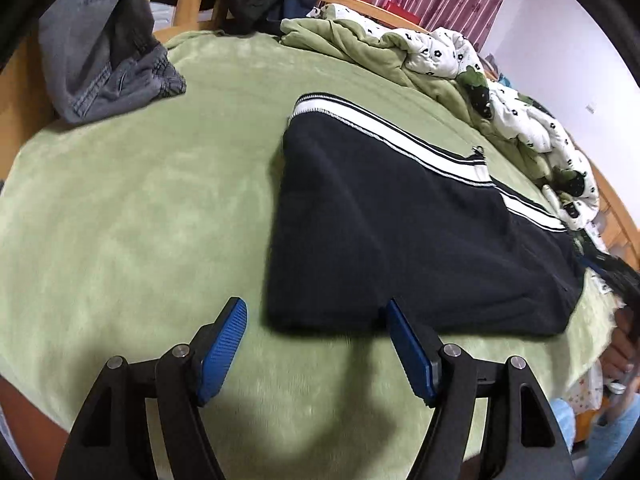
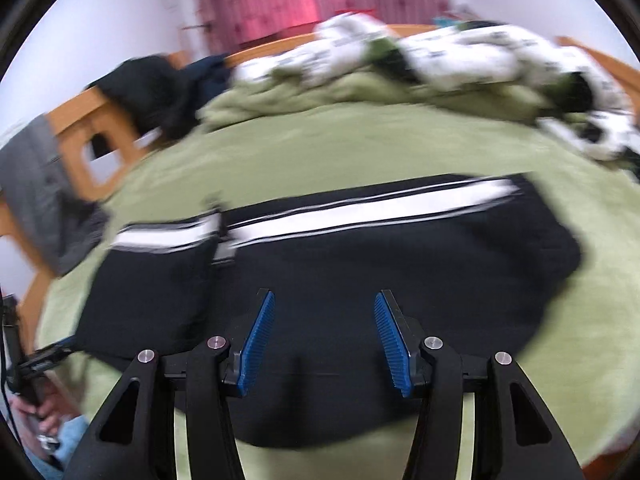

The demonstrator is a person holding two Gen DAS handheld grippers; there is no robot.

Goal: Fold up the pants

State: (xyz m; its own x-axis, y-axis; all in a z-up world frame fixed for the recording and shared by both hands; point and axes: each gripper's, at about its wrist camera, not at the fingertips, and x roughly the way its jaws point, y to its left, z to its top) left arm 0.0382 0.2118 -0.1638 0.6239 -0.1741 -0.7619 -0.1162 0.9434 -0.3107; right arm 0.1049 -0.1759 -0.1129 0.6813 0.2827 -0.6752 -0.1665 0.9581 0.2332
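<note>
Both my claws gape wide and empty; the track pants (image 1: 400, 232) look soft and floppy, so I'd pinch the near hem.

A bed under a green fleece blanket (image 1: 132, 208) carried the folded black pants (image 1: 384, 232) at its middle — grey trousers (image 1: 108, 68) and a rumpled flowered quilt (image 1: 452, 56) lay along its far edges.

Black claw (image 1: 316, 344) arms, blue ribbed pads (image 2: 260, 344), silver screws
</note>
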